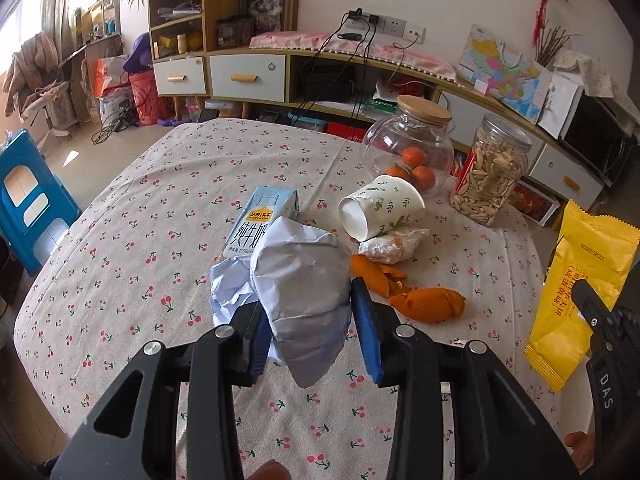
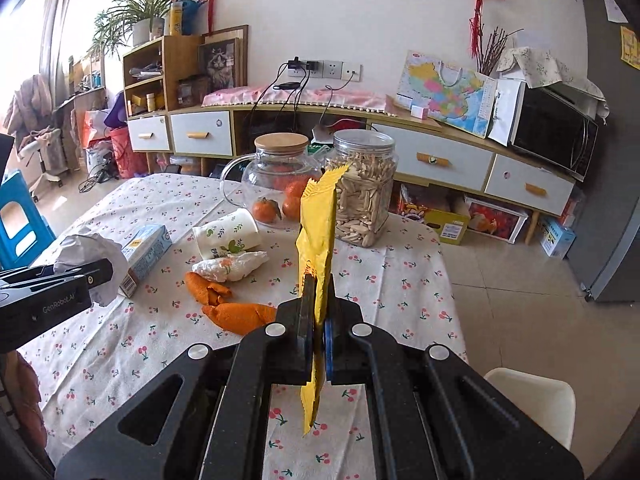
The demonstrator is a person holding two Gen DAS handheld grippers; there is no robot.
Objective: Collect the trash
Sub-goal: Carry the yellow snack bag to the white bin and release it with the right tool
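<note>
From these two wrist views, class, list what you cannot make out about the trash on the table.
- Milk carton: near end hidden behind the crumpled paper in the left gripper, left wrist view.
- Yellow wrapper: seen edge-on in the right gripper, right wrist view; print unreadable.
- Paper cup: inside too washed out to judge contents.
- Trash bin: in neither view.

A crumpled white paper ball (image 1: 304, 292) hangs above the table's middle, pinched at both sides. A yellow snack wrapper (image 2: 318, 240), flat and empty-looking, stands on edge, clamped near its lower end. On the cloth lie a blue-and-white milk carton (image 1: 262, 220) on its side at 11 o'clock of the paper ball, a toppled floral paper cup (image 1: 380, 206) at 1 o'clock, a wadded tissue (image 1: 394, 244) just below the cup, and orange peel pieces (image 1: 424, 300) at 3 o'clock.
</note>
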